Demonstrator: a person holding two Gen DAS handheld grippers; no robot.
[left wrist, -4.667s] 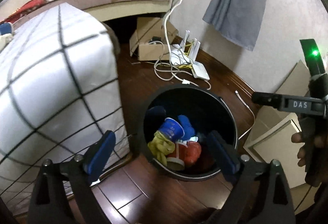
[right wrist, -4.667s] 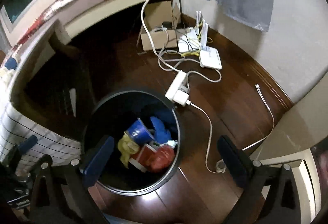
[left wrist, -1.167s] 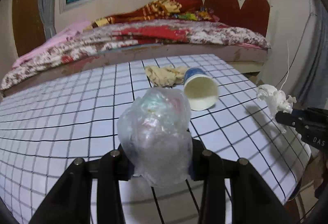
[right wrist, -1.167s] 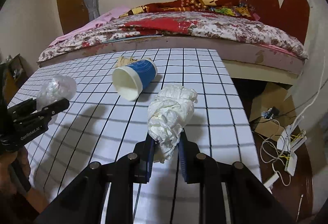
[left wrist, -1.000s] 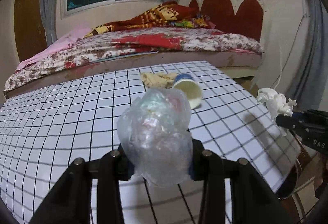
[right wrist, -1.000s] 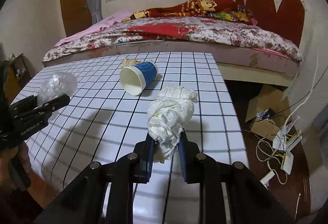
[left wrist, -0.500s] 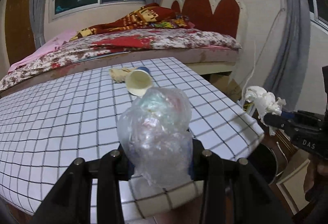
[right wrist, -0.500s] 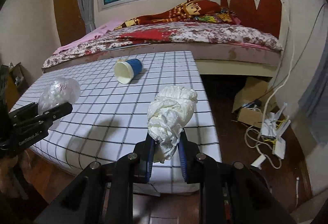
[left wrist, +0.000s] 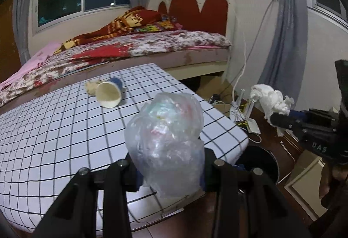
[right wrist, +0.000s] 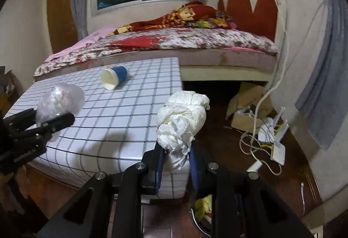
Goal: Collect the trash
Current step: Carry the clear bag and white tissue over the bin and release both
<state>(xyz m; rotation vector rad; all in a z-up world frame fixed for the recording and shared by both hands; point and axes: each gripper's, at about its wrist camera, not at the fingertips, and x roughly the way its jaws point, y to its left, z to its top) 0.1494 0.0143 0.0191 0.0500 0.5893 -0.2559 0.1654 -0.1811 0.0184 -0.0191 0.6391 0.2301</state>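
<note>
Our left hand-held gripper [left wrist: 169, 172] pinches a crumpled clear plastic bag [left wrist: 166, 142]; our right hand-held gripper [right wrist: 175, 164] pinches a wad of white tissue [right wrist: 181, 122]. Beyond both, a blue paper cup [right wrist: 114, 79] lies on its side on the grid-patterned surface [right wrist: 121, 118]. The black trash bin [left wrist: 261, 159] stands on the floor below, right of the left hand-held gripper.

Right claw [right wrist: 175, 159] — clamped tissue wad [right wrist: 181, 122]
</note>
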